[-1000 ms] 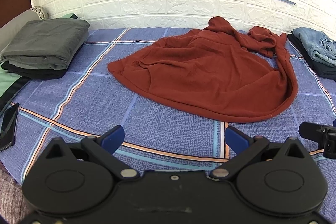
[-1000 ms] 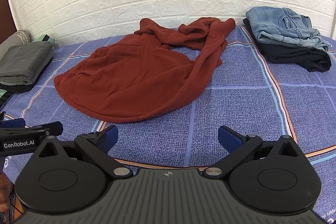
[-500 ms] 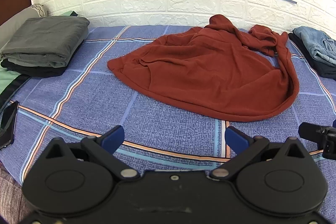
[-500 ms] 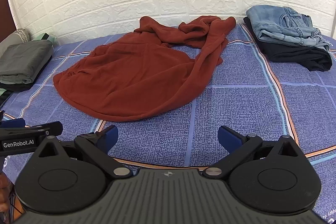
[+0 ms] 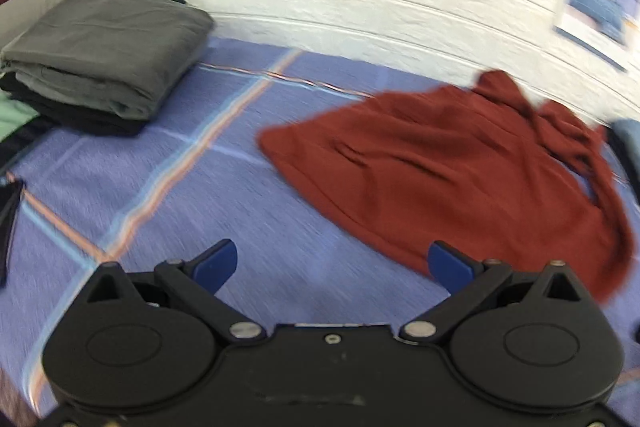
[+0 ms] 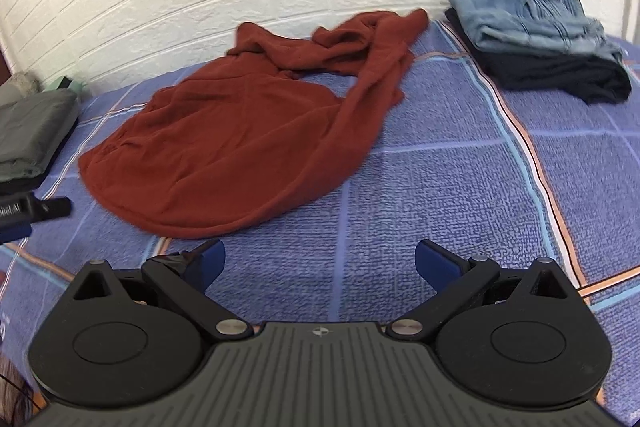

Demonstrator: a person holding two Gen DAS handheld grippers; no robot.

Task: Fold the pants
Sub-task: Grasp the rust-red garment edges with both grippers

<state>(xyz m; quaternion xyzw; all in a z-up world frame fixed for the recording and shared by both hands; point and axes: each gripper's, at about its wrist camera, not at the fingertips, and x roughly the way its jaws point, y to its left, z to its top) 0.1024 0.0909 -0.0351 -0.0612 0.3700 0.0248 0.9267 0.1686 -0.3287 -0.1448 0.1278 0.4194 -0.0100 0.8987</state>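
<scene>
The rust-red pants (image 6: 248, 143) lie crumpled on the blue plaid bed (image 6: 440, 187), ahead of both grippers, their length running from a broad near-left hem to bunched cloth by the wall. The left gripper (image 5: 332, 263), spread wide and empty, has the near hem just ahead to its right; the right gripper (image 6: 318, 261), equally wide and empty, sits farther back. The left view is motion-blurred, and waistband and legs cannot be told apart.

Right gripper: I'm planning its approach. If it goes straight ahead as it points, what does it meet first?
Probably bare bedspread. The right gripper, open, points just right of the red pants; their trailing leg lies farther along, though depth is unclear.
</scene>
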